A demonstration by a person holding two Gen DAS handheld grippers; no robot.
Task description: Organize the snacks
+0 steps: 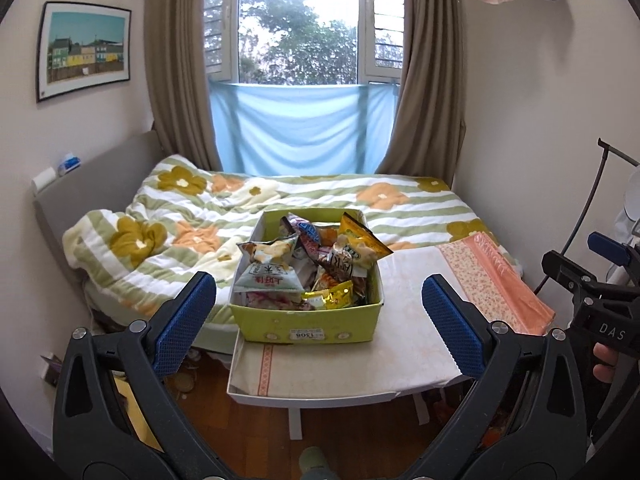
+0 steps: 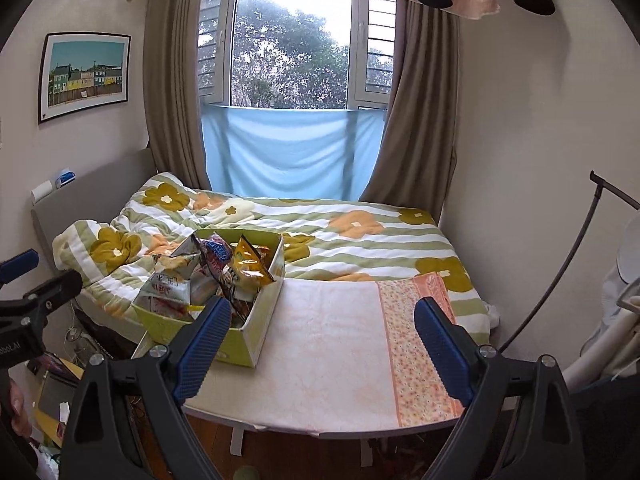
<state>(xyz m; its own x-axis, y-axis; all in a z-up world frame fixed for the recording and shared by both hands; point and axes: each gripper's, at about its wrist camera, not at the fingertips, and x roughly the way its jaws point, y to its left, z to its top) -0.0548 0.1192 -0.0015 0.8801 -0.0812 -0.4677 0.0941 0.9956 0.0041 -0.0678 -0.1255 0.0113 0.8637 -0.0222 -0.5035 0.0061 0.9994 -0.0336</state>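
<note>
A yellow-green box [image 1: 304,322] heaped with several snack bags [image 1: 276,256] stands on the left part of a small table [image 1: 400,352] covered with a pale cloth. It also shows in the right wrist view [image 2: 236,344], at the table's left edge. My left gripper [image 1: 316,312] is open and empty, held in front of the box. My right gripper [image 2: 320,344] is open and empty, held over the table's near edge, to the right of the box. The right gripper also shows at the far right of the left wrist view [image 1: 592,280].
A bed with a flowered quilt [image 1: 200,216] lies behind the table, under a curtained window [image 1: 300,40]. An orange patterned cloth [image 2: 416,344] covers the table's right side. Clutter lies on the wooden floor [image 1: 192,376] to the left. A fan stand [image 2: 560,280] is at right.
</note>
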